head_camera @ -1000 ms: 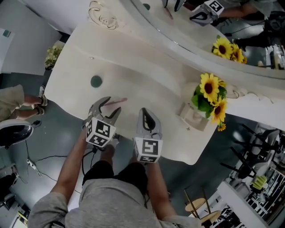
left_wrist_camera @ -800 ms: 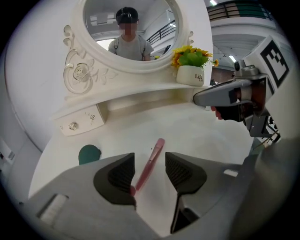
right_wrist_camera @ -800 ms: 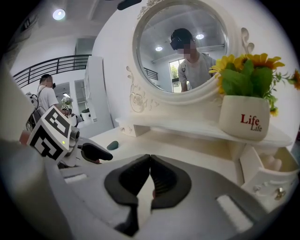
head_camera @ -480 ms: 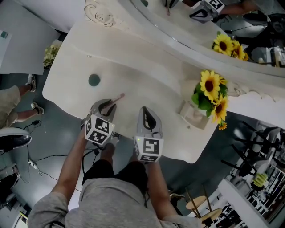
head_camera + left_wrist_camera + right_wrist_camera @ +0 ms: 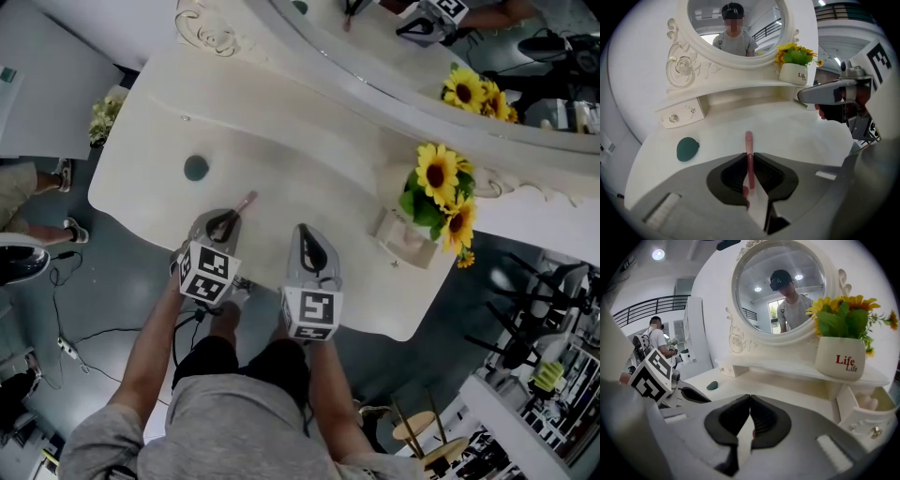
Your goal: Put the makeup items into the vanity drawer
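Note:
A slim pink makeup stick (image 5: pixel 245 202) (image 5: pixel 748 139) lies on the white vanity top (image 5: pixel 319 169), pointing away from me. My left gripper (image 5: pixel 225 221) (image 5: pixel 749 158) is closing and its pads press on the stick's near end. A green makeup sponge (image 5: pixel 196 168) (image 5: pixel 687 148) (image 5: pixel 712 386) rests to its left. My right gripper (image 5: pixel 306 236) (image 5: pixel 750 400) is shut and empty beside the left one. An open small drawer (image 5: pixel 410 246) (image 5: pixel 865 414) sits at the right, under the shelf.
A white pot of sunflowers (image 5: pixel 439 195) (image 5: pixel 793 73) (image 5: pixel 840 359) stands on the shelf above the open drawer. A shut small drawer (image 5: pixel 679 115) is at the far left. The oval mirror (image 5: pixel 736 28) rises behind. The vanity's front edge is just under my grippers.
The left gripper's jaws, wide apart a second ago, have closed round the pink stick. The stick has turned from lying crosswise to pointing away. The right gripper has stayed put.

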{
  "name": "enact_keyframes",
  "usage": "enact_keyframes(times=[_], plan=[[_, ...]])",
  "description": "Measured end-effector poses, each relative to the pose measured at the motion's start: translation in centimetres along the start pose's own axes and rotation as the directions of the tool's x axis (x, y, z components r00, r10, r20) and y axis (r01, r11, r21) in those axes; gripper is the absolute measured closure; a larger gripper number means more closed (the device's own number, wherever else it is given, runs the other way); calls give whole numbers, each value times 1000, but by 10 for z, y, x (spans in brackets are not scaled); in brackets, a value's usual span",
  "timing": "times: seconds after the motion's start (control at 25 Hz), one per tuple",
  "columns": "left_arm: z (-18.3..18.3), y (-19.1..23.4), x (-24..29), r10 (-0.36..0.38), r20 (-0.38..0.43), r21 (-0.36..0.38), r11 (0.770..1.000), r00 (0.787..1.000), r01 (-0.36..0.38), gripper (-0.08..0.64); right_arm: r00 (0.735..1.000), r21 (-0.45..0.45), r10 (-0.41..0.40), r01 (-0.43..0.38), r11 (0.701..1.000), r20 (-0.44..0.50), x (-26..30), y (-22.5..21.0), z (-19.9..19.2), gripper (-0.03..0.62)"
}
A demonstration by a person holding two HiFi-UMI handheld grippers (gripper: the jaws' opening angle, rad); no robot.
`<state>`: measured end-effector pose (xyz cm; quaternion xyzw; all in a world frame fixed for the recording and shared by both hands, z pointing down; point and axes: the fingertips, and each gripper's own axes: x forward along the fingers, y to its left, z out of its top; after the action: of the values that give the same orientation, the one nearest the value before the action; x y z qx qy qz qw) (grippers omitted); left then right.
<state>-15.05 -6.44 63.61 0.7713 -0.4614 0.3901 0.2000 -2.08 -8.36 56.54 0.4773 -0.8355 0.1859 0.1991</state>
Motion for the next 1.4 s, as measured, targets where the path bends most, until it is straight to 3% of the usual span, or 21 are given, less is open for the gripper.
enact_keyframes(times=[0.4,0.88,1.12,1.4], plan=[[48,0,-30,26,112,-1,1000,993,-26,506,997,-31,-46,48,998,55,-27,-11,31,586],[105,-16,-87,28,255,48,998,967,-41,505,976,-50,-139,150,987,168,-90,-19,78,586],[135,-35,-112,1,339,86,996,941,-32,505,958,-55,-192,208,977,215,-126,-21,95,586],[162,-72,-129,-69,384,140,990,921,16,506,931,-14,-276,288,958,240,-169,-38,95,586]])
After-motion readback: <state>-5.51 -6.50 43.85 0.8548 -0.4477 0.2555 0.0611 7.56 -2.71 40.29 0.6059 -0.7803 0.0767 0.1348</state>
